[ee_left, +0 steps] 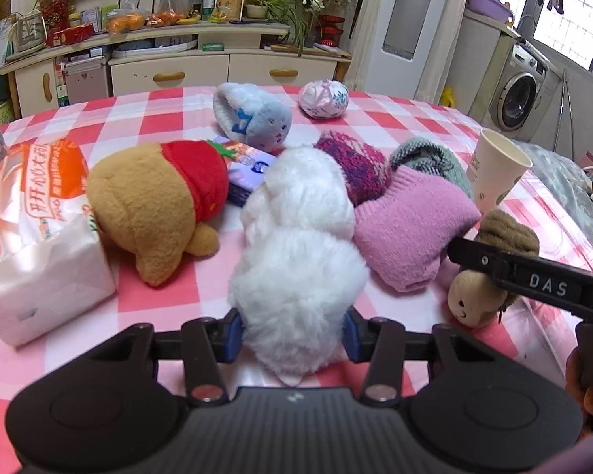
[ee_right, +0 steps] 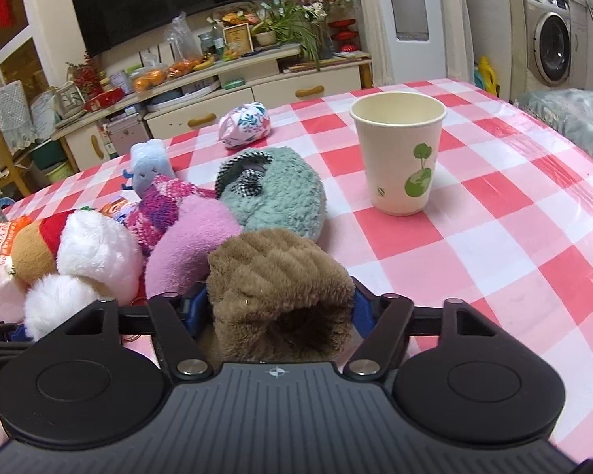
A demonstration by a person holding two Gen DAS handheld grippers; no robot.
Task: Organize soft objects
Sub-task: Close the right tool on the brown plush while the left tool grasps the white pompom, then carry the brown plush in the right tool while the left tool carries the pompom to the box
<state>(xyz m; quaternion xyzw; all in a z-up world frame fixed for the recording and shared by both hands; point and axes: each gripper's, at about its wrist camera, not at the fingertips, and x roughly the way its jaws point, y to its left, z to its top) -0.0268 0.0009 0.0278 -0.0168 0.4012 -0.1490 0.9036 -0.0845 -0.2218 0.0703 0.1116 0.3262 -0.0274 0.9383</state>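
Left gripper (ee_left: 292,333): clamped on white fluffy toy (ee_left: 296,260). Right gripper (ee_right: 280,308): clamped on brown plush toy (ee_right: 276,276); paper cup (ee_right: 399,154) ahead.

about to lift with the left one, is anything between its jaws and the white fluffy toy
Nothing visible. The left gripper already has the white fluffy toy directly between its jaws, blue pads against the fur on both sides.

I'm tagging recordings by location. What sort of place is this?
Most likely a lived-in home: a checked tablecloth, a television above a cluttered cabinet, and a washing machine by the window.
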